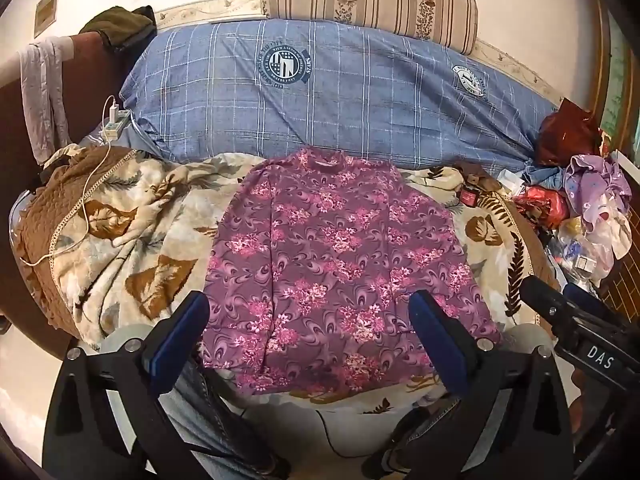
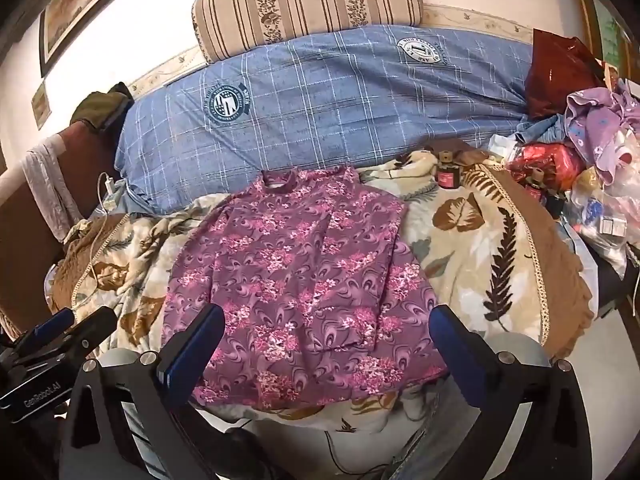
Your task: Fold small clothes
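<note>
Bed blanket [image 1: 132,216] bears purple top [image 1: 340,248]; left gripper [image 1: 308,332], right gripper [image 2: 326,344] agape, empty.

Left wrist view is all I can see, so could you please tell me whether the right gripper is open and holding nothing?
Observer: Yes. The right gripper is wide open, with nothing pinched between its blue fingers; the floral shirt lies flat beyond them.
Operator: Thank you. How does my left gripper sit relative to the shirt?
Observer: The left gripper shows side-on at the lower left, apart from the shirt, with the leaf-print blanket visible between them.
</note>
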Demonstrator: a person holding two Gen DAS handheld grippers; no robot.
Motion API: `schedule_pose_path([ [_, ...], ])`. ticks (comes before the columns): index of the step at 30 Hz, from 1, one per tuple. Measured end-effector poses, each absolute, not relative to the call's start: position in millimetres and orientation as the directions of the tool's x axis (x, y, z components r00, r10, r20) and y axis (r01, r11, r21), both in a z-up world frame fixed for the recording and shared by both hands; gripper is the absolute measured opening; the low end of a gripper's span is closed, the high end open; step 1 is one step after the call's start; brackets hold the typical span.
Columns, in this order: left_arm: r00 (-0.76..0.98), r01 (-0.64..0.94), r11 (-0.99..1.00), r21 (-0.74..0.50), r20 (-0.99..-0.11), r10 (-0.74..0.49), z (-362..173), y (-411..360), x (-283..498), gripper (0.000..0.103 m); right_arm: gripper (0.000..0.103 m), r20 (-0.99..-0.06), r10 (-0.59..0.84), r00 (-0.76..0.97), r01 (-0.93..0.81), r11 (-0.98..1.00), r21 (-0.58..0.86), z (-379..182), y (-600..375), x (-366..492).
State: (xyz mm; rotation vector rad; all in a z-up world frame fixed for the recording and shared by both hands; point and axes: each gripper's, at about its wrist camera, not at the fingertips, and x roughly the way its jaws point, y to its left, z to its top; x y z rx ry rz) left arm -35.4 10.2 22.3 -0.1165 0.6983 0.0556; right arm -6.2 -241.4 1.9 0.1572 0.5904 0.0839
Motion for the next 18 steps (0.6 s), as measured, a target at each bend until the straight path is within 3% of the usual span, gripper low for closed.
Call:
schedule_pose_path([
  [18, 0.740, -0.086, 0.992, -0.089, -0.672, 0.004, 12, 8, -31, 0.101, 0.103, -0.601, 0.143, 0.786, -0.049, 0.984, 0.170, 5, -238, -11],
])
